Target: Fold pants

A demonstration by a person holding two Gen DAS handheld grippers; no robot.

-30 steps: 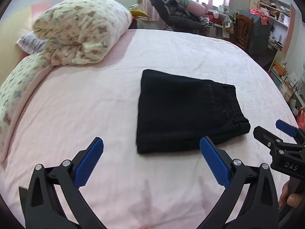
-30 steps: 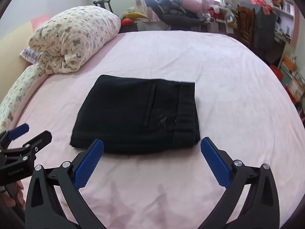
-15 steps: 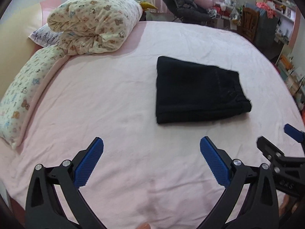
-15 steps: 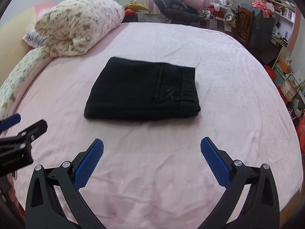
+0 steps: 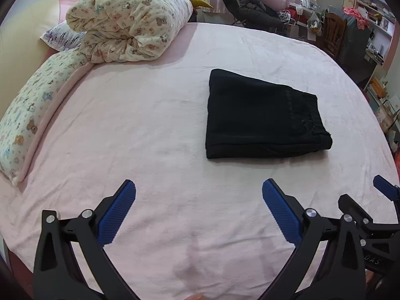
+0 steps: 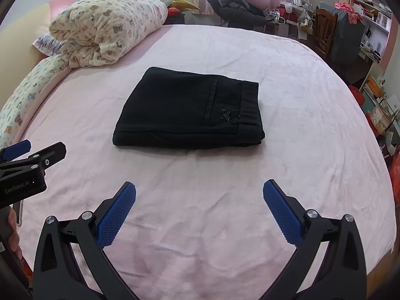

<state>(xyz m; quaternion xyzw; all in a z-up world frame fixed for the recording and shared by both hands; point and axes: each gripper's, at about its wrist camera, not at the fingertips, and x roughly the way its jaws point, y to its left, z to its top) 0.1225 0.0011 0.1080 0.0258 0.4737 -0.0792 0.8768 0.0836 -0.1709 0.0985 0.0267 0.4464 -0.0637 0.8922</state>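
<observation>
Both grippers have drawn back from the pants. Left gripper (image 5: 198, 195) and right gripper (image 6: 199, 195), jaws spread and empty, over pink bed (image 6: 212, 200); folded black pants (image 6: 190, 110) ahead; rolled quilt (image 6: 107, 25) and cluttered shelves (image 6: 370, 5) beyond.

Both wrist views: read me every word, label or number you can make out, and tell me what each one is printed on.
"GenRobot.AI": white, on the left gripper body, right wrist view.
"DAS": on the right gripper body, left wrist view; cut off, maybe part of a longer word.
Shelves at the room's far right: boxes and books too small and blurred to read.
Pants: small emblem, no readable letters.
</observation>
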